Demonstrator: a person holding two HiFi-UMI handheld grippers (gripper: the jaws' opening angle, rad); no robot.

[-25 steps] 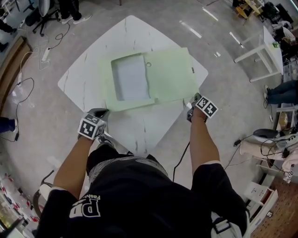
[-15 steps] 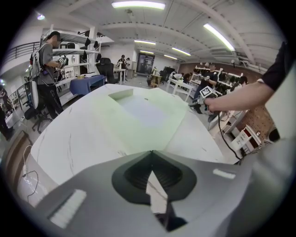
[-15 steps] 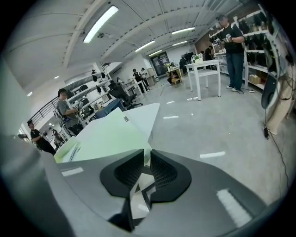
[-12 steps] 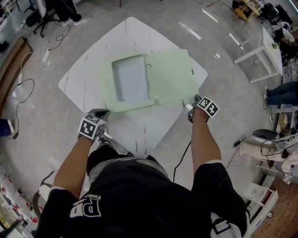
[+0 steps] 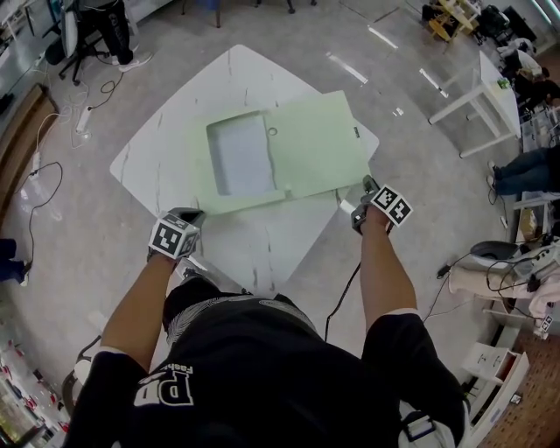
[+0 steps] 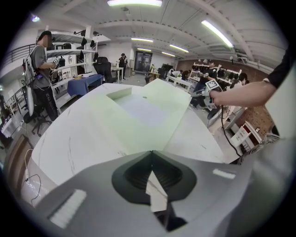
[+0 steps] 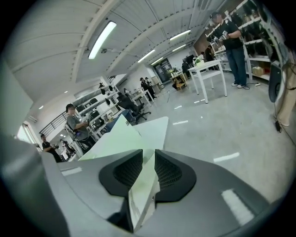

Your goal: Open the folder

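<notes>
Marble table (image 5: 175,149), green folder (image 5: 306,149) spread flat: right gripper (image 5: 365,185) jaws, just opening, loosely straddle the cover corner (image 7: 140,185), the opening seemingly done; left gripper (image 5: 192,214) closed, empty.

Strip lights (image 6: 134,3) shine over a grey floor (image 5: 420,166) and white side table (image 5: 499,105).

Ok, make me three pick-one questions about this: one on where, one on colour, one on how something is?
1. Where is the folder? A on the floor; B on the white table; C on a chair.
2. What colour is it? A red; B pale green; C black.
3. The right hand-held gripper's jaws are: A apart round the folder's edge; B shut on nothing; C holding a cup.
Answers: 1 B, it lies flat on the tabletop. 2 B, it looks pale green. 3 A, they have just been opening, with the green edge between the pads.
</notes>
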